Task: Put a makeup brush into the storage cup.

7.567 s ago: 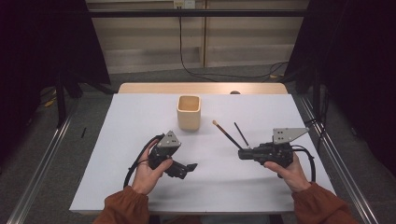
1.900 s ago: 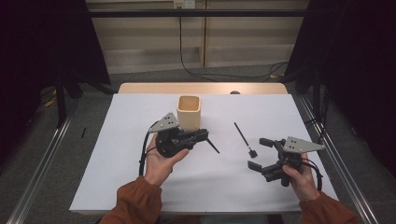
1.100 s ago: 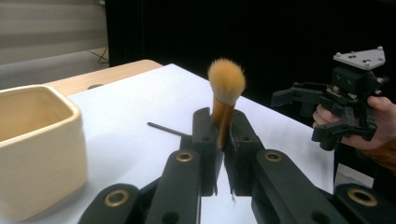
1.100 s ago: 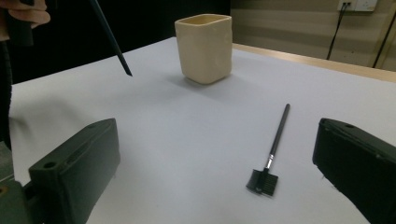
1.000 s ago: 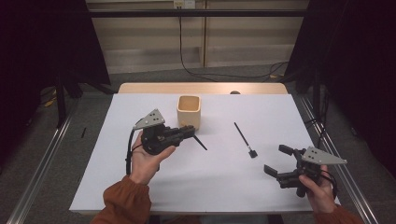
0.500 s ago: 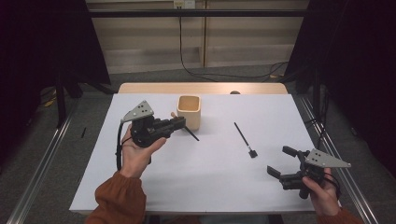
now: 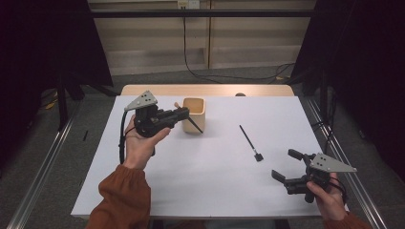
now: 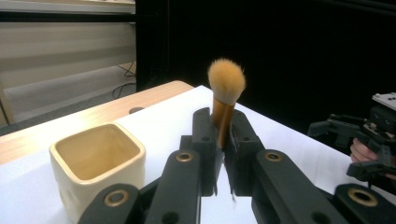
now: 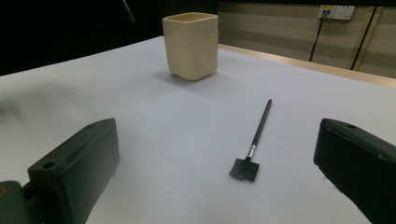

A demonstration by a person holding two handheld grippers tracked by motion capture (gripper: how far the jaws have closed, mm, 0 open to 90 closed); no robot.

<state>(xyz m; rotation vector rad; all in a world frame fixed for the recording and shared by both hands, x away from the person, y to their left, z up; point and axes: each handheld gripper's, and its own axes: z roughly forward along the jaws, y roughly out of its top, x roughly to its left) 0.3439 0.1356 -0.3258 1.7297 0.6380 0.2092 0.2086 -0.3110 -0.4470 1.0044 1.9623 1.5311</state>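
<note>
Makeup brush w/ a fluffy tan-orange bristle head, copper-coloured ferrule and thin black handle (image 8: 226, 95) is clamped betw. the 2 black jaws of the left gripper (image 8: 219, 140), which grip it at the ferrule just below the bristles. In the left gripper view the bristle head stands upright above the jaw tips, rounded and soft-edged, paler at the tip. In the high view the left gripper (image 7: 184, 113) is held up off the table in the person's left hand (image 7: 143, 140), jaws pointing toward the cream square ceramic cup (image 7: 194, 114); the brush's black handle (image 7: 195, 125) slants down in front of the cup wall, bristle end near the cup's left rim. Can't tell if the handle touches the cup. Cup is open-topped w/ rounded corners and stands at the far middle of the white table sheet (image 7: 205, 181). Right gripper (image 7: 289, 166) sits low near the table's right front corner in the right hand (image 7: 329, 198), jaws spread wide w/ nothing betw. them. A 2nd tool, a slim black wand w/ a small flat comb-like head (image 9: 254, 140), lies flat on the sheet, well apart from the cup and ahead of the right gripper's jaws.
</note>
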